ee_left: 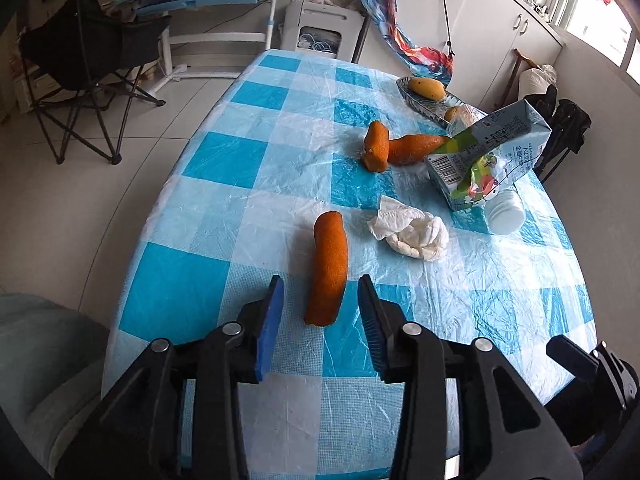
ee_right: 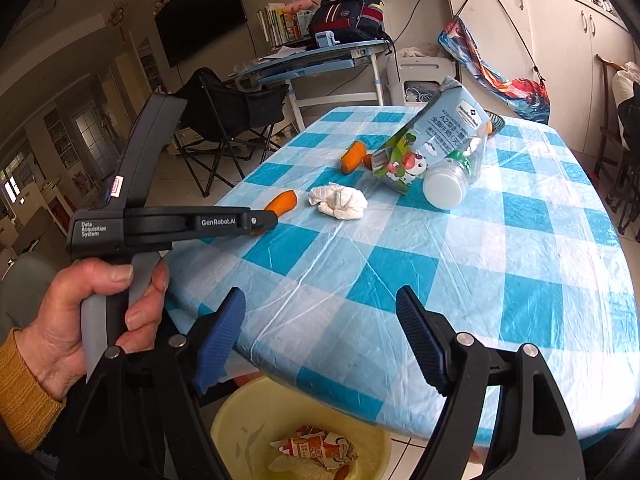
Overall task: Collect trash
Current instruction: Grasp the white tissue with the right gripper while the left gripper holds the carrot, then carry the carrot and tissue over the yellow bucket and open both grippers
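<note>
With the left tongs [ee_left: 320,300] gaping around the orange peel [ee_left: 328,268] and the right tongs [ee_right: 320,328] open and empty, a shallow pinch could let the curled peel slide off the slick worktop [ee_left: 224,216]

Bright window daylight, fisheye-warped edges

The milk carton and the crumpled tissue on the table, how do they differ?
The milk carton is a printed box with flat faces and sharp edges; the crumpled tissue is plain white and shapeless. The carton is much larger than the tissue. The carton is tilted, propped against a plastic bottle, while the tissue lies flat on its own. Both sit on the checked tablecloth, and neither is in the yellow bin.
</note>
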### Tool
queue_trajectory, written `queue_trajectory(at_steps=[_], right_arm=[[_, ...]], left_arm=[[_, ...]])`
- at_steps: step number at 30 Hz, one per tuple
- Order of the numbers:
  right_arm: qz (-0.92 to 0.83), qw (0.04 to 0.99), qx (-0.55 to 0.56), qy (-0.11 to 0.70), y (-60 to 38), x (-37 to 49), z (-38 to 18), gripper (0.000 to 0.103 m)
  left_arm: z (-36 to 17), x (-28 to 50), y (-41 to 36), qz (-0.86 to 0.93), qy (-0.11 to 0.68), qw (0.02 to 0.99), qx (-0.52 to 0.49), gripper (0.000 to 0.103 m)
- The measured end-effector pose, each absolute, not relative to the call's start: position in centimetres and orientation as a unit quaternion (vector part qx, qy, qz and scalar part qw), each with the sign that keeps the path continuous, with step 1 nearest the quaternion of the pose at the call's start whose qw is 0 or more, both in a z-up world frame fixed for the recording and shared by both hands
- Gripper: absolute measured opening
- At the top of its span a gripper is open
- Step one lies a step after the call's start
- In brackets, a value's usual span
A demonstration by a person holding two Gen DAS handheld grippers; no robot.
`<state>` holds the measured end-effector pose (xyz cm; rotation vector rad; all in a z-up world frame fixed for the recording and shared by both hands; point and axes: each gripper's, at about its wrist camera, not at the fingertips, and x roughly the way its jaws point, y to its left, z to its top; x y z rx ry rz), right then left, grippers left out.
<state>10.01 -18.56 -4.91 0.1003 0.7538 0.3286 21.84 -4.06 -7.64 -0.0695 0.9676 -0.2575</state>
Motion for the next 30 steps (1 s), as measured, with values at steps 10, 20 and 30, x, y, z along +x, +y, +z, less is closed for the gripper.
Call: queue_trajectory(at_steps=[10,20,30], right_arm=[[0.177,0.905,0.007,0.388,-16.4,17.0,-5.5,0.067],[0.156,0.892,-0.025,0.423,-14.7,21.5,-6.7,0.036],[0.133,0.903,-0.011,0.408,-19.0,15.0,-5.8,0.008]], left_arm=[[-6.5,22.5,-1.5,-0.097,0.44,0.888,-0.088,0.015],[-6.3,22.9,0.2,-0.082,0.429,0.89,-0.132,0.015],[-6.8,21.3,-2.9,-0.121,0.43,0.89,-0.094,0.015]])
